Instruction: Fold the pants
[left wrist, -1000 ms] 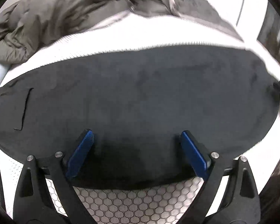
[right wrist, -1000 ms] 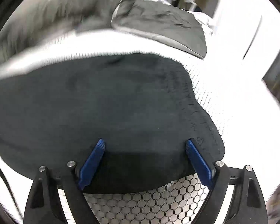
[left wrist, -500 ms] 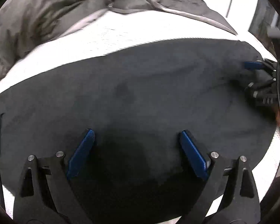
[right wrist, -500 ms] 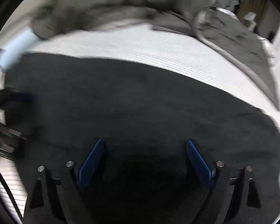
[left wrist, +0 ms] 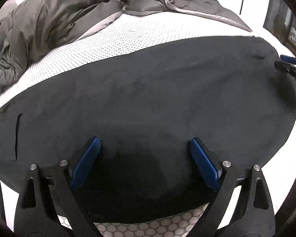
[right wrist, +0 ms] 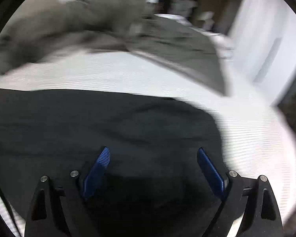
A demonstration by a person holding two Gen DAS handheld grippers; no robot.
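Pants [left wrist: 148, 102] lie flat across the white bed [left wrist: 112, 39]. Left gripper [left wrist: 144, 158] and right gripper [right wrist: 152, 167] both hover spread wide over the cloth, pinching nothing. Risk: a shallow pinch catches only the top layer, skewing the fold.

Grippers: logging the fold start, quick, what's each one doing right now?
Left gripper: open, holding nothing, over the black pants.
Right gripper: open, holding nothing, over the same pants near their end.
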